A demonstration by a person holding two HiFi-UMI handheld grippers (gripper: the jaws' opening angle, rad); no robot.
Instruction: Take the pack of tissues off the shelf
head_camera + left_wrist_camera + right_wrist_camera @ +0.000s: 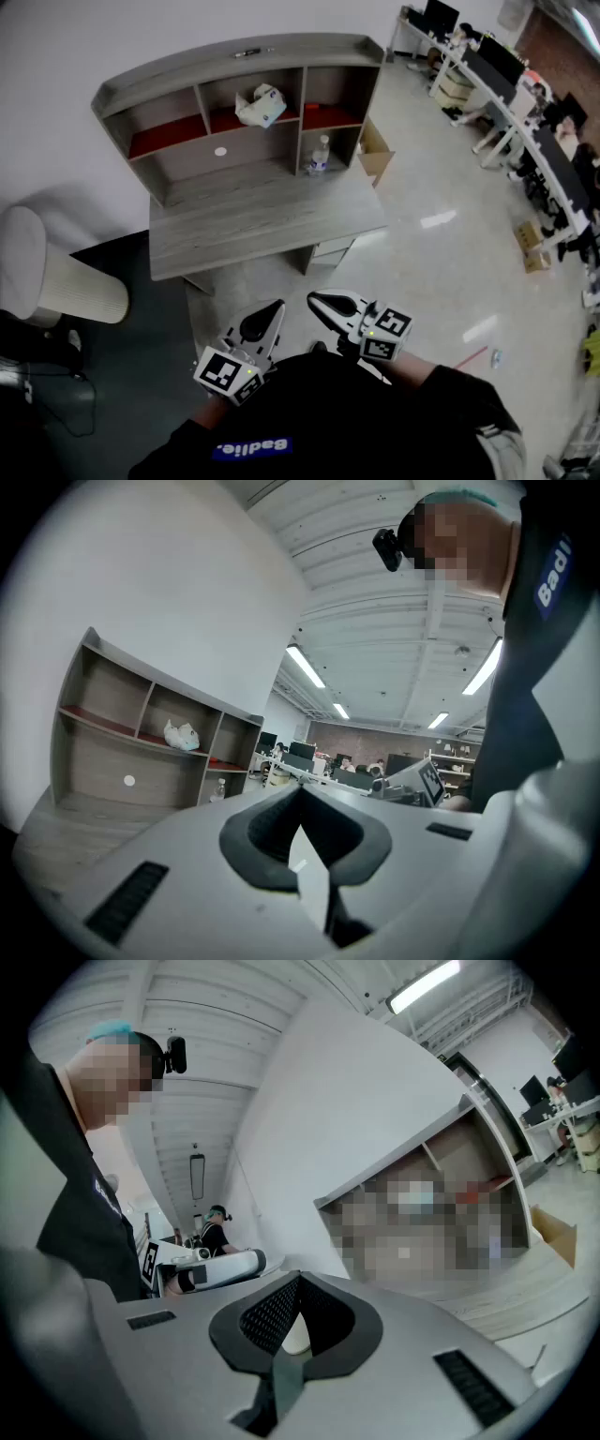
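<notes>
The pack of tissues (261, 105) is a white crumpled pack lying in the middle upper compartment of the grey desk shelf (234, 56). In the left gripper view the tissues (181, 734) show small and far off. Both grippers are held low, close to the person's body and well short of the desk. My left gripper (277, 306) is shut with nothing in it, tips meeting (300, 791). My right gripper (312, 300) beside it is also shut and empty (298, 1279). The shelf is mosaicked over in the right gripper view.
A water bottle (320, 155) stands in the lower right compartment. The desk top (262, 220) lies in front of the shelf. A white padded seat (47, 272) is at the left, a cardboard box (377, 155) beside the desk, office desks (525, 122) at the right.
</notes>
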